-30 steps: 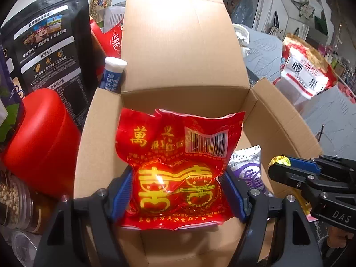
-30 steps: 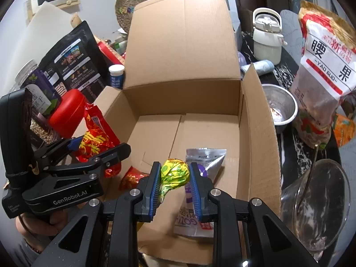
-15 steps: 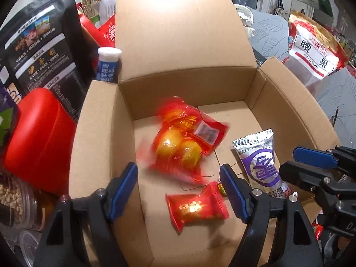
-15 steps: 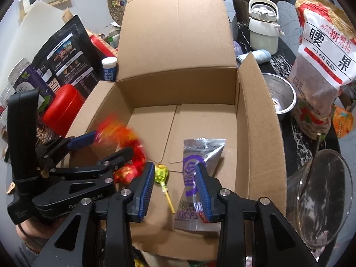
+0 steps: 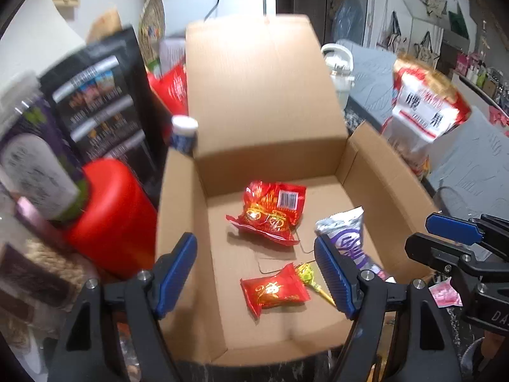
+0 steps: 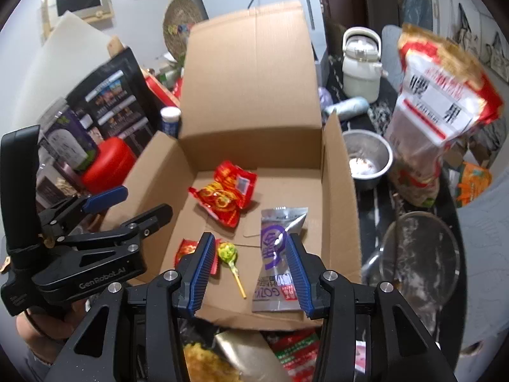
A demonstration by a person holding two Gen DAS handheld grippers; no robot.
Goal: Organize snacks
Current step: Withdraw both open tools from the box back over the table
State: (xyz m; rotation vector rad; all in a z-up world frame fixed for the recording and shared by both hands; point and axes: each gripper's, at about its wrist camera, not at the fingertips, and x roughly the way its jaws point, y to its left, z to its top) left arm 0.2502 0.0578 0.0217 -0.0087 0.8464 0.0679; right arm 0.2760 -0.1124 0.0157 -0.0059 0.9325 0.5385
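Note:
An open cardboard box (image 5: pixel 178 210) holds a large red packet (image 5: pixel 270 215), a small red packet (image 5: pixel 273 289), a yellow-green lollipop (image 5: pixel 305 272) and a silver-purple packet (image 5: pixel 350 238). My left gripper (image 5: pixel 254 245) hangs open above the box's near end with nothing between its pads. In the right wrist view, the right gripper (image 6: pixel 249 242) also hovers over the near end of the box (image 6: pixel 337 175). Its jaws are opening and hold nothing. The lollipop (image 6: pixel 226 251) and the silver-purple packet (image 6: pixel 280 254) lie on the floor below it.
Left of the box stand a red-lidded jar (image 5: pixel 117 213), a black pouch (image 5: pixel 101 108) and a blue-white tube (image 5: pixel 183 133). To the right are a steel bowl (image 6: pixel 366 159), a glass cup (image 6: pixel 420 254), a white kettle (image 6: pixel 361 63) and a large red-white bag (image 6: pixel 439 105).
The left gripper let go of the large red packet and the right gripper released the lollipop. Both now lie on the box floor, and both grippers have risen.

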